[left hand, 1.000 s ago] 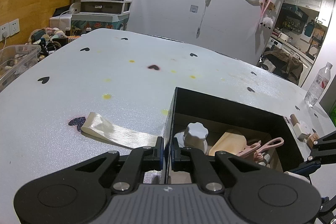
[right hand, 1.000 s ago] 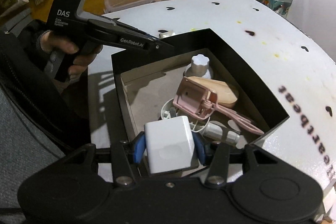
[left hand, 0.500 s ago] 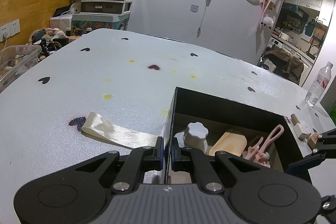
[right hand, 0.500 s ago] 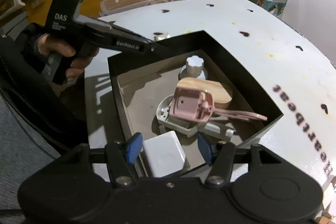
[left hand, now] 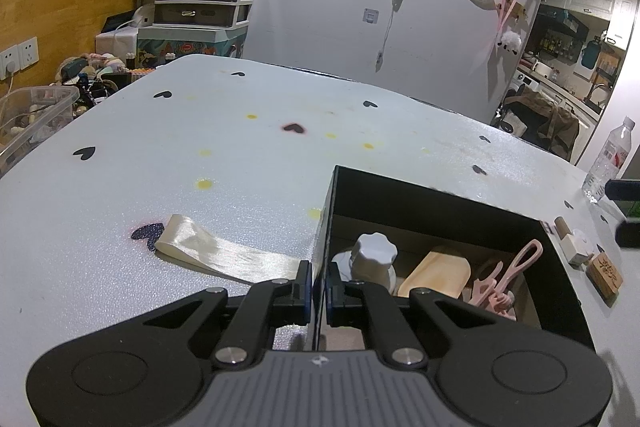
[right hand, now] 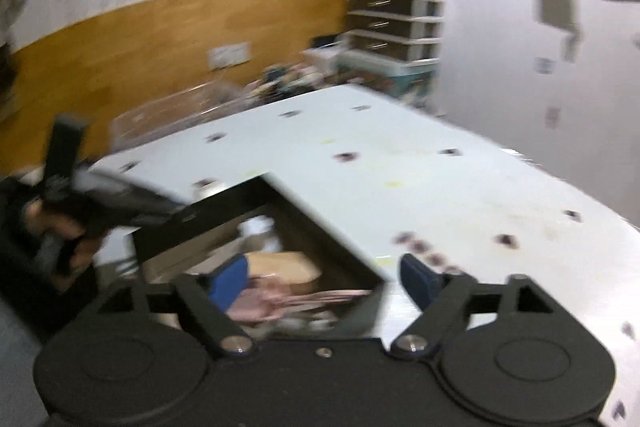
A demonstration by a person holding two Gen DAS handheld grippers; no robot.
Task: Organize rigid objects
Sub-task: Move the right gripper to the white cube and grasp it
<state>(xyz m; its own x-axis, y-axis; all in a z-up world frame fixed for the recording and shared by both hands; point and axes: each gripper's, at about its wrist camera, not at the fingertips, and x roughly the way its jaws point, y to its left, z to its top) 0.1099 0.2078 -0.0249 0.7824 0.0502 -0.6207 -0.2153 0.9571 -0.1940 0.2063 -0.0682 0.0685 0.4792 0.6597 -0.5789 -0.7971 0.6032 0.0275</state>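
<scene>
My left gripper [left hand: 318, 285] clamps the open black box's wall [left hand: 325, 227], several items inside; my empty right gripper [right hand: 324, 277] is opening; small wooden blocks [left hand: 604, 273] remain outside.

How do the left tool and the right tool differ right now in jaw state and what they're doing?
The left tool is shut, its pads pinching the near wall of the black box; the right tool is opening wide, with nothing between its pads. The left tool steadies the box, while the right tool hangs free above the box corner, touching nothing. The left view is sharp; the right view is motion-blurred. Both have black bodies with blue pads.
</scene>
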